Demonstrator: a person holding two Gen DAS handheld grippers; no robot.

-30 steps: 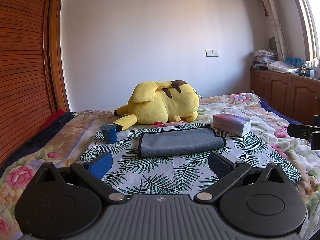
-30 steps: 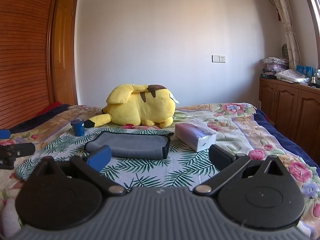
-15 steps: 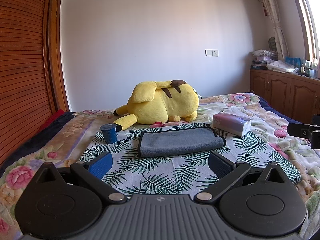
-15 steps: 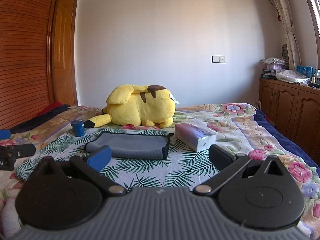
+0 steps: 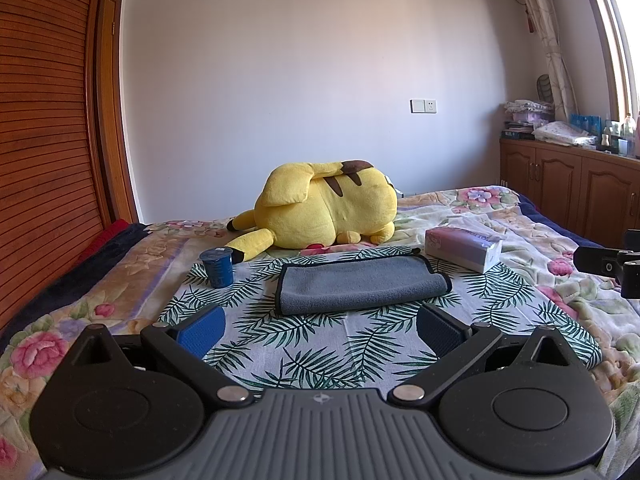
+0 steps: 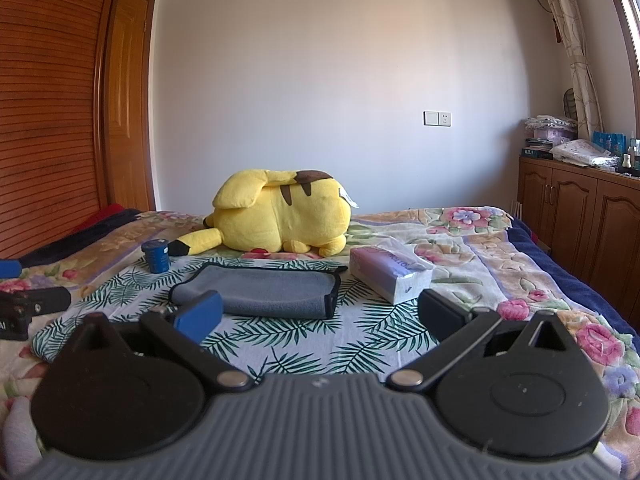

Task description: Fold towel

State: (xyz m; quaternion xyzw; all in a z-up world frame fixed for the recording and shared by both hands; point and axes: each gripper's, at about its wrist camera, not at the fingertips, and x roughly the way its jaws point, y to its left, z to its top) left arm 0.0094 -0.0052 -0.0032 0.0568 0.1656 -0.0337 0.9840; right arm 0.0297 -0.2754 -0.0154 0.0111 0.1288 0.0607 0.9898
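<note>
A grey towel [image 5: 360, 288] with a dark edge lies folded on a palm-leaf cloth [image 5: 320, 344] on the bed; it also shows in the right wrist view [image 6: 260, 292]. My left gripper [image 5: 320, 328] is open and empty, held short of the towel's near edge. My right gripper [image 6: 318, 316] is open and empty, held near the towel's right end. Each gripper shows at the edge of the other's view: the right one [image 5: 608, 268] and the left one [image 6: 24, 308].
A yellow plush toy [image 5: 320, 212] lies behind the towel. A blue cup [image 5: 217, 268] stands left of the towel and a tissue box [image 5: 464, 248] lies to its right. Wooden cabinets [image 5: 580, 192] line the right wall, a slatted wardrobe [image 5: 48, 140] the left.
</note>
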